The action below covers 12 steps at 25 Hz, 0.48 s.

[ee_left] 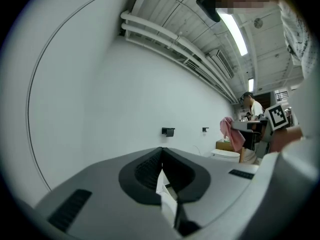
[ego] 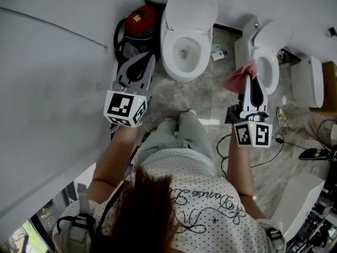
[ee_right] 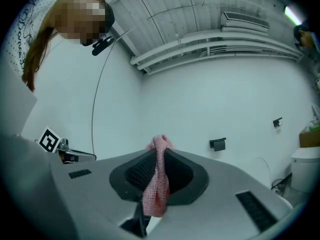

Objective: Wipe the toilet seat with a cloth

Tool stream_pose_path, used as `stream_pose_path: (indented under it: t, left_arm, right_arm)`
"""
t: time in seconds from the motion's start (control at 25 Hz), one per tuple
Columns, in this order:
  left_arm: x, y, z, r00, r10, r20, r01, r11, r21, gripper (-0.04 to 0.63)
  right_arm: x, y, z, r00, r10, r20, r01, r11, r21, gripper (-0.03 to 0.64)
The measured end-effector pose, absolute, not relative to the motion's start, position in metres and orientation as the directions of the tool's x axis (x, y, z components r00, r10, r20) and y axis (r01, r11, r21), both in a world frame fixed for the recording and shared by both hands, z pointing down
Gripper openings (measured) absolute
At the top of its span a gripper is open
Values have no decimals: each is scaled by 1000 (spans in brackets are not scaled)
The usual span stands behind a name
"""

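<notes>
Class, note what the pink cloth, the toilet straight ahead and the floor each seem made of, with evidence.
The cloth: soft knitted or woven fabric, matt; open mesh texture, hangs limp. The toilet: probably glazed ceramic; smooth, white, glossy. The floor: polished stone or stone-look tile, perhaps; grey veining, slight sheen.

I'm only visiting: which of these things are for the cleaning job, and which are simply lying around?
For the job:
- pink cloth, clamped in the right tool
- toilet nearest it, probably

Lying about:
- second toilet
- red object
- black device on the floor
- left tool, shut and empty
</notes>
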<state>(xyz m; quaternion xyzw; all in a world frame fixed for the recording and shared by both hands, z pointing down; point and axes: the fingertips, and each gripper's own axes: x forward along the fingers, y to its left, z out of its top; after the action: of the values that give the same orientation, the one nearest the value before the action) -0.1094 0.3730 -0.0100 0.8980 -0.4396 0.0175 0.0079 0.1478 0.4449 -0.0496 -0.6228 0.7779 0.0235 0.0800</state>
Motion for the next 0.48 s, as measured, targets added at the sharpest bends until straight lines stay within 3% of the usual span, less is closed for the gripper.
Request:
stream_pose_path:
  t: [0.48]
  left_arm:
    - [-99, 327, -6, 553, -831, 67, -833, -552, 25, 1]
  right_arm:
    - [162, 374, -37, -279, -953, -121, -950, 292, -107, 63]
